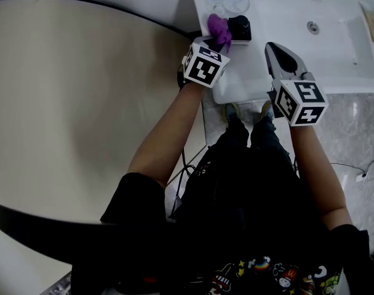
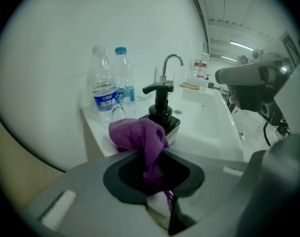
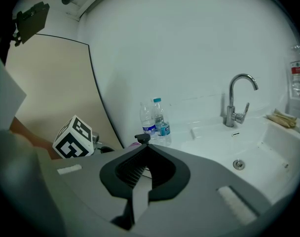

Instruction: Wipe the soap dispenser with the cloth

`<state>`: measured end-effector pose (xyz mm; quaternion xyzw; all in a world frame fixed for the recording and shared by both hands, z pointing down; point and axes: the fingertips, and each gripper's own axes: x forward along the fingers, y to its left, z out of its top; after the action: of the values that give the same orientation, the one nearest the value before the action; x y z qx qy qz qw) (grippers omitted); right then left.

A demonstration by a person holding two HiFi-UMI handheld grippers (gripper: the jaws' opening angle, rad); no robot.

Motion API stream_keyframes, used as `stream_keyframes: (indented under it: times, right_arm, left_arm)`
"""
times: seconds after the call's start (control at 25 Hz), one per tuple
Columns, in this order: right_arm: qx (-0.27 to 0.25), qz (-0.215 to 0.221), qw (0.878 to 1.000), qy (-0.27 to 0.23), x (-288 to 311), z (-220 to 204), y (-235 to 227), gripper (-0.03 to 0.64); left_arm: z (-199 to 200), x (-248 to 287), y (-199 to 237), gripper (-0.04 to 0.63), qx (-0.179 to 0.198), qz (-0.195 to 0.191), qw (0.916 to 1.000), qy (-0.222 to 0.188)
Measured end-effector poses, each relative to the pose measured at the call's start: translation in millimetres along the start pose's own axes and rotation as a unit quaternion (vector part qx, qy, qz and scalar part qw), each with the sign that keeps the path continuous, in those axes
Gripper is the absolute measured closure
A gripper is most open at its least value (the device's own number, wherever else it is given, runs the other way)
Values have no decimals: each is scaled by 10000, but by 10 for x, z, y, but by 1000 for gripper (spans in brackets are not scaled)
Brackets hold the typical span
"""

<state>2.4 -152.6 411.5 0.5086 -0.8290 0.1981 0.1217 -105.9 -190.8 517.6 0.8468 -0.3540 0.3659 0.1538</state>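
Note:
A purple cloth (image 2: pixel 138 134) is bunched between the jaws of my left gripper (image 2: pixel 151 154), which is shut on it. The black soap dispenser (image 2: pixel 162 113) stands just beyond the cloth on the basin's left ledge, with its pump spout pointing left. The head view shows the cloth (image 1: pixel 219 31) right beside the dispenser (image 1: pixel 240 27), touching or nearly so, with the left gripper (image 1: pixel 219 43) below them. My right gripper (image 1: pixel 277 48) hovers over the basin's front edge, shut and empty. From the right gripper (image 3: pixel 147 149) view only the dispenser's pump top (image 3: pixel 142 138) shows.
Two water bottles (image 2: pixel 113 88) and a clear cup stand behind the dispenser against the white wall. A chrome faucet (image 3: pixel 237 100) and drain (image 3: pixel 238 164) belong to the white basin (image 1: pixel 334 48). A black cable runs along the wall at left.

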Motion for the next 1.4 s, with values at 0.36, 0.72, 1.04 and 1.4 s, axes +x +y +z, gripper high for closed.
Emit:
stream_keyframes:
  times: [0.36,0.72,1.04,1.4]
  right_arm:
    - [-64,301,9995,22,-47,10,99,592]
    - [-184,553,9982,-132,-194,292,66,592]
    - [-181,402,9989,-166,-347,316,-136,592]
    - [-133,447,9988,-119,-421,233,-160,592]
  left_arm:
    - [-146,-75,-516,517,-49,-238,9996,152]
    - [168,-432,-507,517,-437,198,9985,-266]
    - [652,-307,-26,517,-380,535,9964,-529]
    - [416,-381,-445,517,-429,219,9981,-391]
